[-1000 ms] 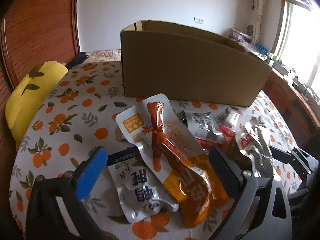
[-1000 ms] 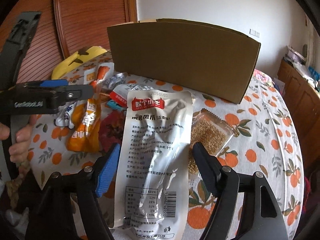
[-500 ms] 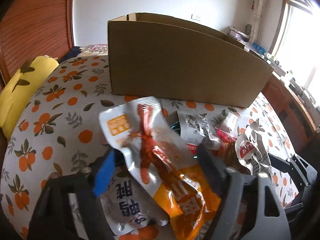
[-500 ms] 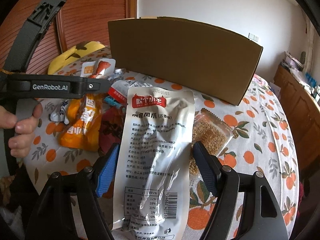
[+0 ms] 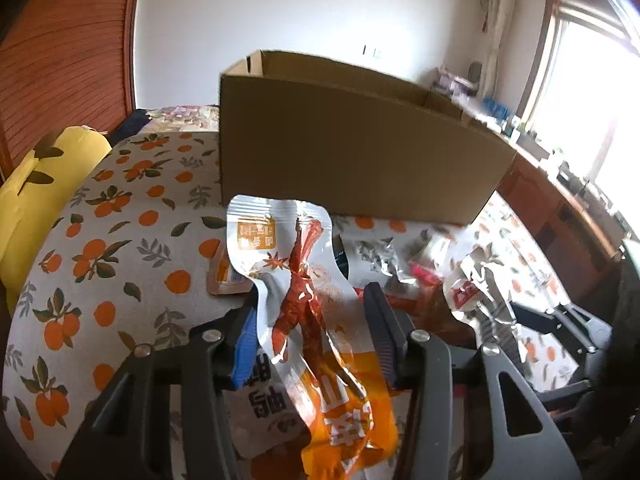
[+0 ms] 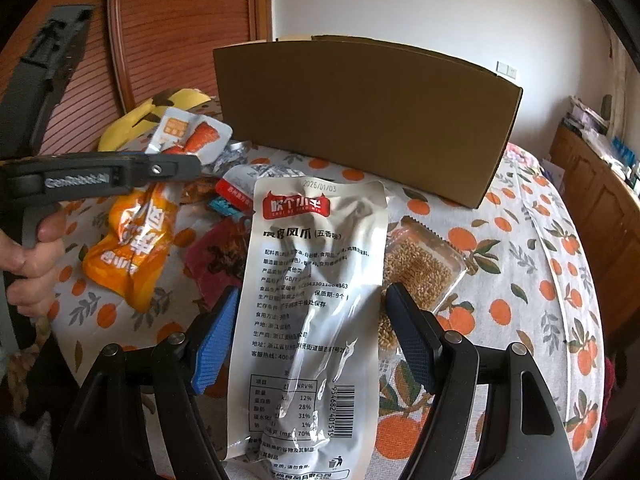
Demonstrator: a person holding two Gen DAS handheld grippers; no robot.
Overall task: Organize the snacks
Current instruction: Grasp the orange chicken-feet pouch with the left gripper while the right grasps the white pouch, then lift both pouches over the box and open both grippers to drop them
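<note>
- Left gripper (image 5: 310,334): closed in on the orange-and-white duck snack pouch (image 5: 308,320), mid-body pinched between the fingers, lifted off the orange-print tablecloth (image 5: 120,248), short of the cardboard box (image 5: 352,152).
- Judged light, limp, glossy: likely to droop and slide; better taken at the flat sealed edge than over the lumpy meat.
- Loose packets (image 5: 404,268) heaped just right of it on the cloth.
- Right gripper (image 6: 312,328): jaws spread wide on either side of the silver chicken-feet pouch (image 6: 308,300); contact not discernible, grip cannot be told.
- Slick film, soft bulge inside; firmest hold across the flat margin.
- Clear grain-snack packet (image 6: 424,268) lying beside it, before the box.
</note>
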